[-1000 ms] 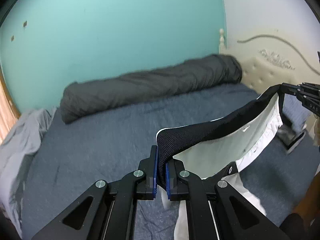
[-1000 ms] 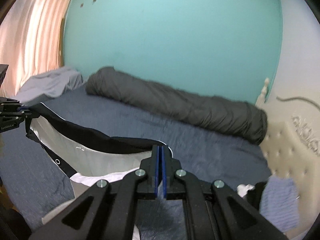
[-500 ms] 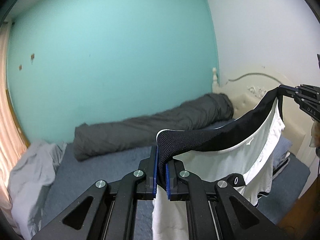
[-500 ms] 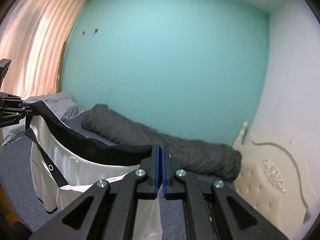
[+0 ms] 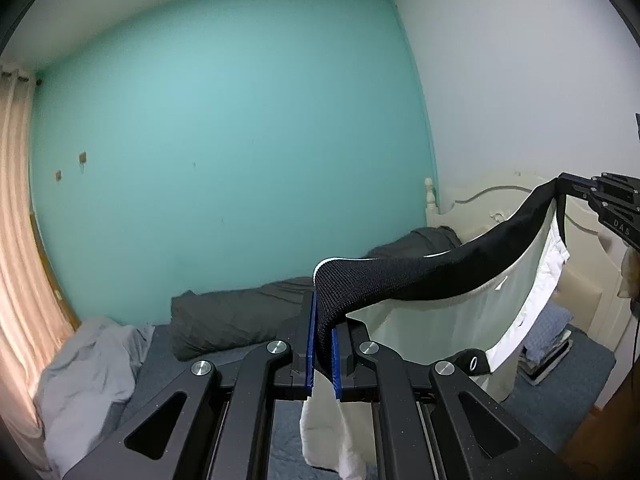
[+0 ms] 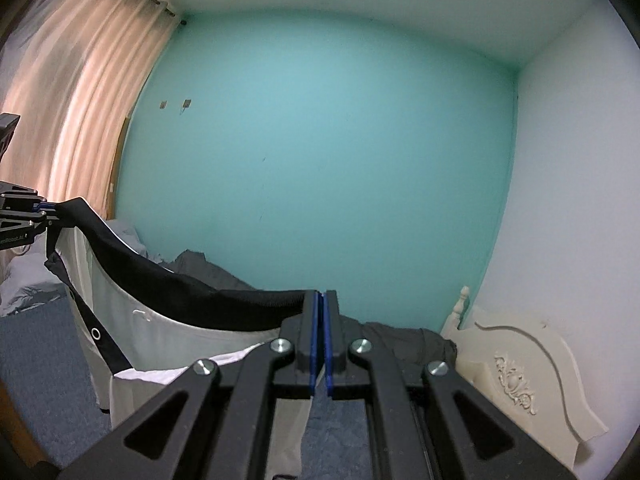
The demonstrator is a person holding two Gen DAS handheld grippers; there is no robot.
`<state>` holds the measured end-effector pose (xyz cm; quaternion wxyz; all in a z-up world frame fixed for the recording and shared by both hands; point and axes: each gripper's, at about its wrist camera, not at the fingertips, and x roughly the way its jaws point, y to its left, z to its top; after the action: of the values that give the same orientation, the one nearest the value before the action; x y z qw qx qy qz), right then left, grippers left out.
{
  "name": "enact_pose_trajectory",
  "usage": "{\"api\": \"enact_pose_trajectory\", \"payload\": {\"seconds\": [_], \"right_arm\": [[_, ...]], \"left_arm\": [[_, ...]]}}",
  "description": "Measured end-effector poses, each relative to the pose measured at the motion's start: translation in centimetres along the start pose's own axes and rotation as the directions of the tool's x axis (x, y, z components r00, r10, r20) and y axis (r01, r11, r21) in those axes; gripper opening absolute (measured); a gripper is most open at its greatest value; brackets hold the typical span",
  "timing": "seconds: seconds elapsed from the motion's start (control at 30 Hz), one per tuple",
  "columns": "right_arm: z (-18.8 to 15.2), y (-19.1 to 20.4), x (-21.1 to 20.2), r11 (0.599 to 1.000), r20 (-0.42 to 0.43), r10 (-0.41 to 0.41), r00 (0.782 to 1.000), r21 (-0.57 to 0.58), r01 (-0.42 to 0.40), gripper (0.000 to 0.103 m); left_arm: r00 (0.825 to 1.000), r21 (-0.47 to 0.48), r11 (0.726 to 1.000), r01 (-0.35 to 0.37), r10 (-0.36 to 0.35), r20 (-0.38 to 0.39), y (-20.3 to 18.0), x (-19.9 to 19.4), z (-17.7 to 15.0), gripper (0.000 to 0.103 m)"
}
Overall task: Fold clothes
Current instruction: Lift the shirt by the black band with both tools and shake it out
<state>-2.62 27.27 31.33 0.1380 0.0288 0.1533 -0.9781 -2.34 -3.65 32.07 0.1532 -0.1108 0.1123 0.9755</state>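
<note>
A pair of white shorts [image 5: 444, 332] with a black ribbed waistband [image 5: 432, 272] hangs in the air between both grippers, well above the bed. My left gripper [image 5: 323, 344] is shut on one end of the waistband. My right gripper [image 6: 322, 344] is shut on the other end; in the left wrist view it shows at the far right [image 5: 560, 186]. In the right wrist view the waistband [image 6: 192, 292] sags in a curve towards the left gripper [image 6: 46, 210] at the far left. The white legs [image 6: 160, 340] dangle below, their lower part hidden behind the gripper frames.
A blue-sheeted bed [image 5: 580, 368] lies below, with a rolled dark grey duvet [image 5: 240, 316] along the teal wall. A light grey cloth [image 5: 88, 368] is heaped at the curtain side. Folded clothes [image 5: 548, 344] sit by the cream headboard [image 6: 512, 356]. Peach curtains [image 6: 80, 92] hang left.
Both grippers have risen with the shorts, so the views now tilt up at the wall and ceiling. The shorts have lifted clear of the bed and hang free.
</note>
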Motion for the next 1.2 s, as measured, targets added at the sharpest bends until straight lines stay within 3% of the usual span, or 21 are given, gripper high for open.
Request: {"api": "enact_pose_trajectory", "payload": {"seconds": [0.6, 0.77, 1.0, 1.2], "right_arm": [[2.8, 0.4, -6.8, 1.0, 0.063, 0.0, 0.998, -0.02, 0.001, 0.002], [2.8, 1.2, -7.2, 1.0, 0.057, 0.001, 0.998, -0.027, 0.0, 0.002], [2.0, 1.5, -5.4, 1.0, 0.007, 0.012, 1.0, -0.02, -0.012, 0.002], [-0.5, 2.2, 0.5, 0.999, -0.081, 0.04, 0.996, -0.014, -0.041, 0.002]], "left_arm": [[0.997, 0.017, 1.0, -0.018, 0.017, 0.07, -0.1, -7.7, 1.5, 0.006], [0.997, 0.016, 1.0, -0.015, 0.013, 0.07, 0.0, -8.0, 1.6, 0.006], [1.0, 0.015, 1.0, -0.003, 0.003, 0.017, 0.1, -4.5, 0.2, 0.006], [0.996, -0.004, 1.0, 0.011, -0.011, -0.091, 0.8, 3.6, -3.9, 0.006]]}}
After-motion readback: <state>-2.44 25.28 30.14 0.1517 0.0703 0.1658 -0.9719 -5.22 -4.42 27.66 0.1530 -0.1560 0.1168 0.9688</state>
